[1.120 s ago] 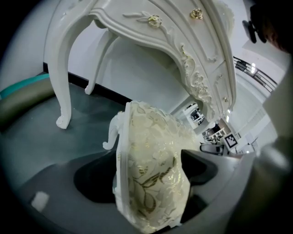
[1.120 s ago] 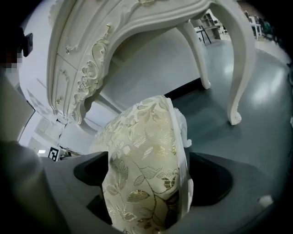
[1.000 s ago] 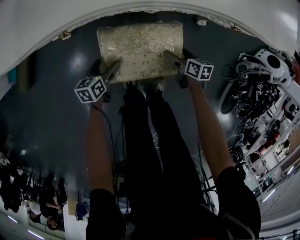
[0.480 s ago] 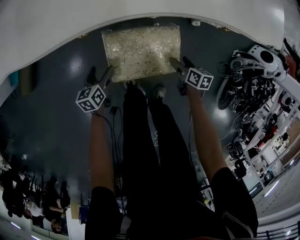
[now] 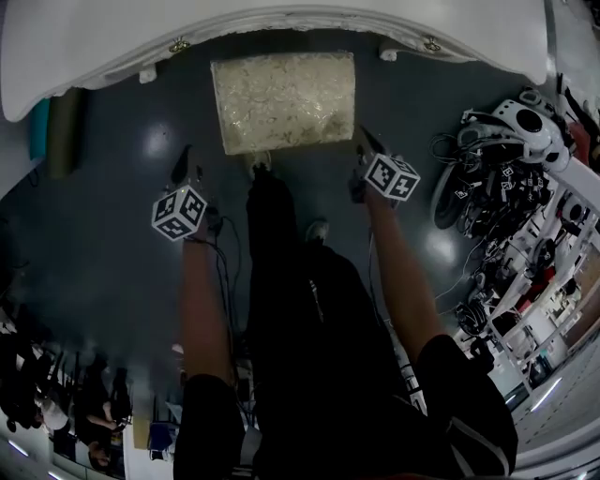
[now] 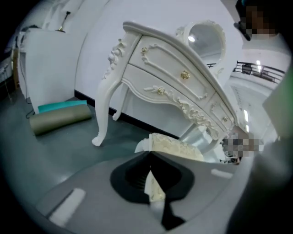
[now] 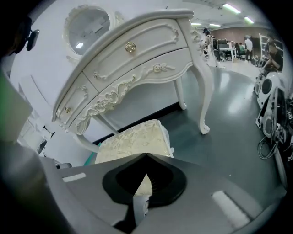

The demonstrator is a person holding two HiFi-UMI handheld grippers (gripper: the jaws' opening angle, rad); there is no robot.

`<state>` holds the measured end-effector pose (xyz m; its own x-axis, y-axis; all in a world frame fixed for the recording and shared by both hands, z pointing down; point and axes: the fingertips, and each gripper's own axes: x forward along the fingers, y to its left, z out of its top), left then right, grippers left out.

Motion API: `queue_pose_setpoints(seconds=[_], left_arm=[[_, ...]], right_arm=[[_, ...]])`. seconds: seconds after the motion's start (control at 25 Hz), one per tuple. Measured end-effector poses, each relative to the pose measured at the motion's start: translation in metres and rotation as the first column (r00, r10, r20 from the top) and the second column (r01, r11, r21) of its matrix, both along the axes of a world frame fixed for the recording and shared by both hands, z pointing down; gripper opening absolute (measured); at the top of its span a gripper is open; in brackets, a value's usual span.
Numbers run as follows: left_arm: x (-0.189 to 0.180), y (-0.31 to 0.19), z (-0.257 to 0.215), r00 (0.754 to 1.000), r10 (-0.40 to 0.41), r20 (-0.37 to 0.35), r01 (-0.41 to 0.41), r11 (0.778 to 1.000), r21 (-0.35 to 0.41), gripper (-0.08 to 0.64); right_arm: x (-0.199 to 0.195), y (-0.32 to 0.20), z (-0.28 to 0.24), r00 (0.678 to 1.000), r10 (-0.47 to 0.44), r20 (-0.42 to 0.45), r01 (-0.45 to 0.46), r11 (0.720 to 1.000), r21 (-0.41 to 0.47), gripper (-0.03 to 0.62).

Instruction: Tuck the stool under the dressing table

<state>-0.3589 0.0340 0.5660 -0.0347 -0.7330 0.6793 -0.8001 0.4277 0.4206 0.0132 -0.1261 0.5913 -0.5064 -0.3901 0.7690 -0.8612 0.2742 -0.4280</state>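
The stool has a cream, gold-patterned cushion and stands on the dark floor, its far edge at the front edge of the white dressing table. My left gripper hangs left of the stool and nearer to me, apart from it. On the other side, my right gripper sits just off the stool's near right corner. Both pairs of jaws have just been closing and are now shut with nothing between them. The left gripper view shows the table and the stool beyond the shut jaws. The right gripper view shows the stool below the drawers.
The person's dark-trousered legs stand right behind the stool. An olive roll and a teal roll lie by the wall left of the table. White devices and tangled cables crowd the floor on the right. An oval mirror tops the table.
Both grippers have come off the stool's near corners, drawn back toward me and risen. Their jaws went from wide to shut. The stool stays at the table's edge.
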Motion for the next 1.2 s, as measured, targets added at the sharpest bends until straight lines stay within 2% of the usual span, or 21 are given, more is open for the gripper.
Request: queue_pose_setpoints(seconds=[0.12,0.28,0.44,0.56,0.64,0.8,0.88,0.96,1.12,1.2], left_arm=[[0.022,0.017,-0.027,0.999,-0.035,0.025,0.034,0.998,0.062,0.008],[0.048,0.042,-0.067,0.992,-0.103,0.073,0.091,0.984,0.152,0.006],[0.088,0.071,-0.113,0.979,-0.107,0.174,0.071,0.976,0.204,0.008],[0.120,0.097,-0.147,0.972,-0.107,0.210,0.053,0.967,0.250,0.008],[0.134,0.116,-0.163,0.962,-0.123,0.244,0.057,0.963,0.262,0.008],[0.163,0.149,-0.179,0.948,-0.137,0.287,0.059,0.963,0.265,0.008],[0.177,0.159,-0.183,0.948,-0.114,0.298,0.033,0.964,0.264,0.008],[0.184,0.163,-0.184,0.947,-0.087,0.311,0.002,0.964,0.264,0.008],[0.191,0.156,-0.185,0.956,-0.037,0.291,-0.065,0.940,0.334,0.008],[0.193,0.156,-0.179,0.948,-0.018,0.316,-0.090,0.942,0.325,0.008]], right_arm=[[0.005,0.010,-0.022,0.999,-0.046,0.023,0.045,0.997,0.055,-0.006],[0.004,0.023,-0.065,0.992,-0.109,0.055,0.099,0.980,0.171,-0.006],[0.009,0.050,-0.110,0.976,-0.186,0.117,0.152,0.956,0.251,-0.006],[0.017,0.081,-0.139,0.953,-0.259,0.156,0.202,0.929,0.309,-0.006],[0.023,0.099,-0.154,0.942,-0.282,0.185,0.208,0.918,0.338,-0.006],[0.041,0.135,-0.174,0.930,-0.269,0.252,0.173,0.922,0.347,-0.006],[0.046,0.152,-0.179,0.933,-0.267,0.241,0.170,0.918,0.357,-0.006],[0.047,0.166,-0.184,0.938,-0.279,0.205,0.181,0.901,0.395,-0.006],[0.035,0.184,-0.184,0.941,-0.317,0.121,0.225,0.849,0.478,-0.005],[0.032,0.189,-0.178,0.949,-0.300,0.101,0.215,0.845,0.490,-0.005]])
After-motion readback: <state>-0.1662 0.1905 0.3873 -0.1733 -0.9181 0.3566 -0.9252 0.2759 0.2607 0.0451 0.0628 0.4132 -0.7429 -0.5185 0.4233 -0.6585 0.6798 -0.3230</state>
